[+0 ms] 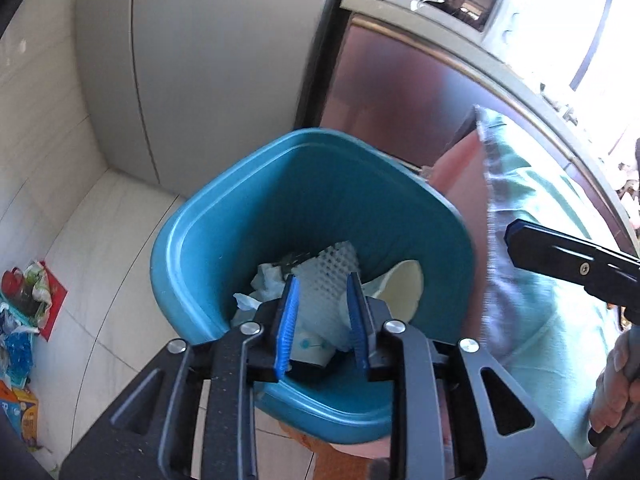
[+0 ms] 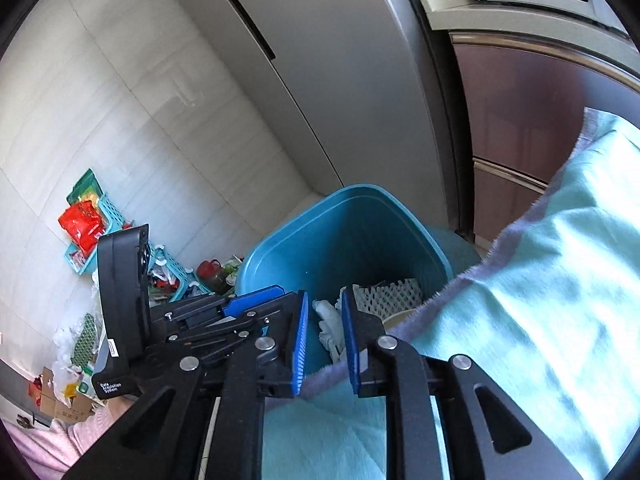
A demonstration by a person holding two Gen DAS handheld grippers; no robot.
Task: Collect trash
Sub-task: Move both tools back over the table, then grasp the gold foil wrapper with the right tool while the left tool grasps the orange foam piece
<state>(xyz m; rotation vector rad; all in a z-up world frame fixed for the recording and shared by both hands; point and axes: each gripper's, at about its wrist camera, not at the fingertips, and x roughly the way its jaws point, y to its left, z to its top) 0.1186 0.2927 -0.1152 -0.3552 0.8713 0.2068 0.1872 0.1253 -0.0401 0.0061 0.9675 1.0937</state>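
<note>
A teal bin (image 1: pixel 224 200) (image 2: pixel 360 190) stands on the tiled floor under both grippers. Inside lie a white foam net (image 1: pixel 332 264) (image 2: pixel 392 292), crumpled tissue (image 1: pixel 268 280) (image 2: pixel 328 320) and a cream round piece (image 1: pixel 404 288). My left gripper (image 1: pixel 322 280) hangs over the bin's near rim, its blue pads apart, with white paper showing between them that they do not press. My right gripper (image 2: pixel 325 294) is open beside it above the rim; its black body (image 1: pixel 560 256) enters from the right. A pale green towel (image 1: pixel 540 208) (image 2: pixel 540 260) with a purple fringe drapes right of the bin and passes under the right jaws.
Grey tall cabinet doors (image 1: pixel 200 60) and a brown steel unit (image 1: pixel 400 92) stand behind the bin. Scattered litter, teal baskets (image 2: pixel 88 220), a red wrapper (image 2: pixel 82 224) and cardboard (image 2: pixel 60 400) lie on the floor at left. A person's hand (image 1: pixel 612 392) holds the right gripper.
</note>
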